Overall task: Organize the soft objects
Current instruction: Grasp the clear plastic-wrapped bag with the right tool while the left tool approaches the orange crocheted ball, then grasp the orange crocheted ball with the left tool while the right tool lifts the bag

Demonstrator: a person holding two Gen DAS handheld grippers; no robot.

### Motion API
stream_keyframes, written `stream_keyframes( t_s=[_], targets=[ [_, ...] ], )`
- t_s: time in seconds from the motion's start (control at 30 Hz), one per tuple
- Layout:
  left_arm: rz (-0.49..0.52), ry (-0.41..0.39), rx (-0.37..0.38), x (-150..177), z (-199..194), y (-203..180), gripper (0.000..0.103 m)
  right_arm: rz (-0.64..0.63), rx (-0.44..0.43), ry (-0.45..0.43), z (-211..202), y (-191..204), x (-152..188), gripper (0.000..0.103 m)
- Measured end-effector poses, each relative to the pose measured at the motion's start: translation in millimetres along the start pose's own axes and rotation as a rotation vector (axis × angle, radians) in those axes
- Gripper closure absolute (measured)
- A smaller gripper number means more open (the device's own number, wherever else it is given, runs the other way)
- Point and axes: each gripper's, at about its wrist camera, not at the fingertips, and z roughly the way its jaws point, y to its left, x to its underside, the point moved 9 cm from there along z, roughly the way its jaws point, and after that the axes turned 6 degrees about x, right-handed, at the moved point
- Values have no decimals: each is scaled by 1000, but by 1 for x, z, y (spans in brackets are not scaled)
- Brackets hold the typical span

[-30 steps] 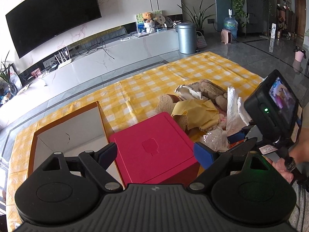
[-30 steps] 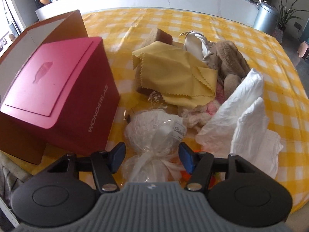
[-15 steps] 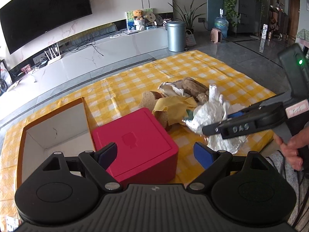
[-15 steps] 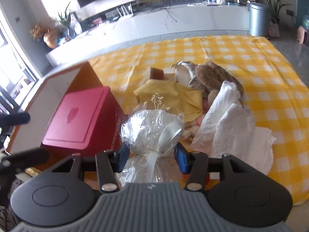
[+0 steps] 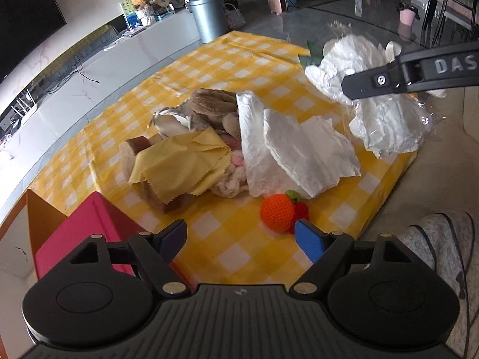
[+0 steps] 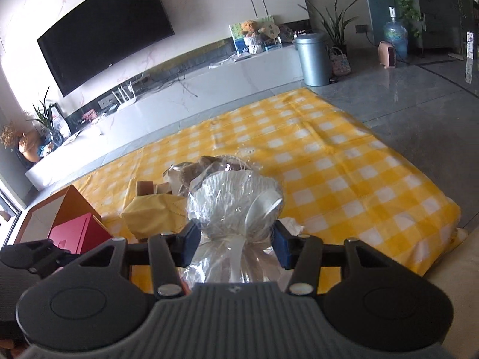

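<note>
While the right gripper pinches the wrapped bouquet aloft, left gripper, empty, jaws narrowing: centre over the orange ball before squeezing.

White letters "DAS" can be read on the black finger of the right gripper, which crosses the upper right of the left wrist view, ahead of the left gripper. No other writing is legible.
</note>
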Motion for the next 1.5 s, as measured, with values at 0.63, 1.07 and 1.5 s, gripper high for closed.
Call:
stream_keyframes(
  t_s=[0.63,1.07,1.5],
  targets=[
    [-161,183,210,0,92,-14,56,56,-7,-102,-18,-2,-2,52],
    [-154,165,198,28,18,9,59,45,-4,-55,-11,7,11,52],
    [-328,-128,255,52,-111,60,59,-33,-85,-63,-43,67,9,52]
  ],
)
